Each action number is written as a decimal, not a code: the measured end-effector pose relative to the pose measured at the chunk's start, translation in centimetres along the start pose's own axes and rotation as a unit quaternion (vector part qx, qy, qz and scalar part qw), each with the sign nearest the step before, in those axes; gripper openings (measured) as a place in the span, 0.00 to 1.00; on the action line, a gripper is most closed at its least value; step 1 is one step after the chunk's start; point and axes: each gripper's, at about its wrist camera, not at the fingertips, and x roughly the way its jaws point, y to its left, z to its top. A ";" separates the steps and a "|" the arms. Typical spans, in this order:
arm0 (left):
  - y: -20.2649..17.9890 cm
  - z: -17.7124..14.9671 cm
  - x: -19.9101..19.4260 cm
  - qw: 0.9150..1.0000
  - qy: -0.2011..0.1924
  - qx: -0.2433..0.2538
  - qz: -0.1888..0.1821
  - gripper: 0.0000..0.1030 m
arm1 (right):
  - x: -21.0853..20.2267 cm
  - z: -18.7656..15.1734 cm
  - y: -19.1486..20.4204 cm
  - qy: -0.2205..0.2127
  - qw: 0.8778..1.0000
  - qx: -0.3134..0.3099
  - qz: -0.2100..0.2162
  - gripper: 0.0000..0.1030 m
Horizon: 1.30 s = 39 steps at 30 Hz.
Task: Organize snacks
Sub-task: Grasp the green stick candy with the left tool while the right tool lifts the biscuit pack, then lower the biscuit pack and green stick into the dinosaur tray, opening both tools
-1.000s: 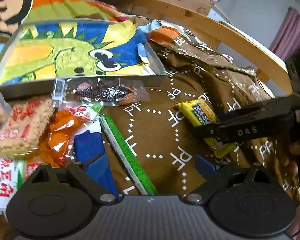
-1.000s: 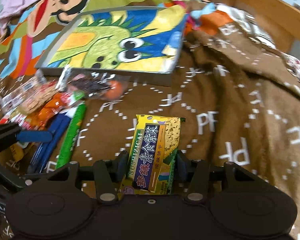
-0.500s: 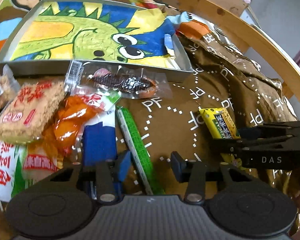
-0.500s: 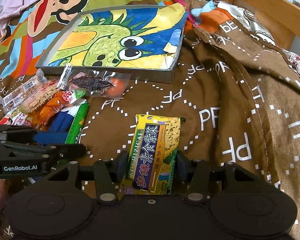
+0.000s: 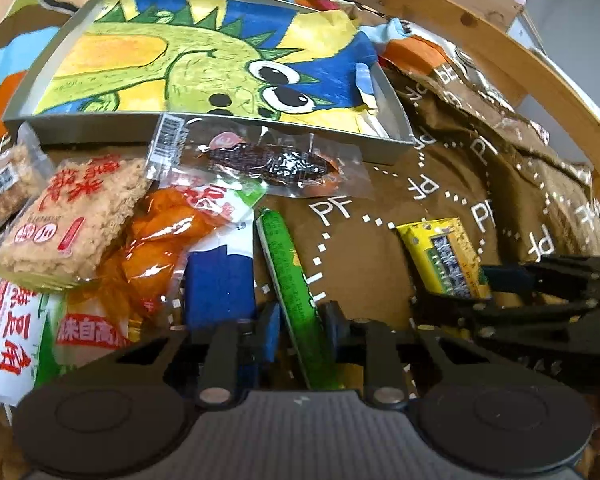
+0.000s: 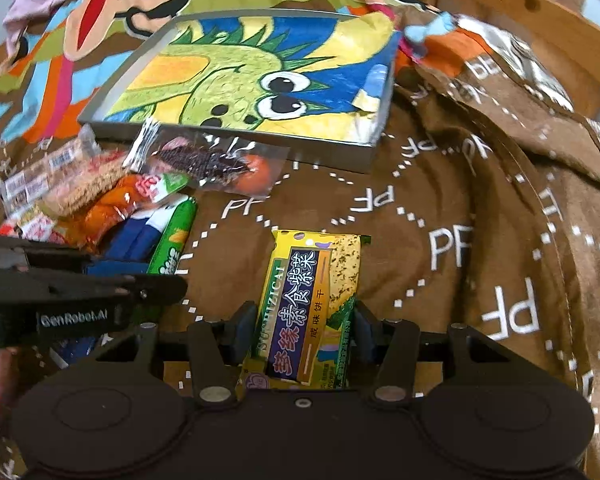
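We had barely started: the grey tray with the dinosaur picture lining its floor sat at the far side of the brown blanket, and no snack lay in it. Every packet was outside on the blanket.

Our right gripper had its fingers closed part-way on the near end of the yellow seaweed cracker packet, pads touching both long edges; we judged it gripped, though it looked to be resting on the cloth.

Our left gripper had narrowed around the near end of the green stick snack, with the pads just beside or touching it; we could not tell whether it was truly pinched.

Left of that lay the heap: a blue packet, an orange packet, a rice-crisp bar, and a clear pouch with a dark strip right against the tray's near wall.

So two items were in hand at best, none delivered. What remained, by our reckoning, was nearly everything: carry both far to the tray, then clear the heap on the left.
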 end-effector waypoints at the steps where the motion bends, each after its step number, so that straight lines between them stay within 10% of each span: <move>1: 0.1 0.0 -0.1 1.000 0.001 -0.005 -0.002 0.24 | 0.0 0.0 0.2 -0.003 1.000 -0.003 -0.001 0.51; 19: 0.5 1.2 -5.7 0.996 -0.061 -0.053 -0.041 0.20 | -3.0 1.0 2.1 -0.127 0.992 -0.011 0.001 0.51; 39: 8.4 14.1 -2.8 0.976 -0.194 -0.093 0.019 0.19 | 3.6 12.3 2.1 -0.230 0.969 0.094 -0.003 0.51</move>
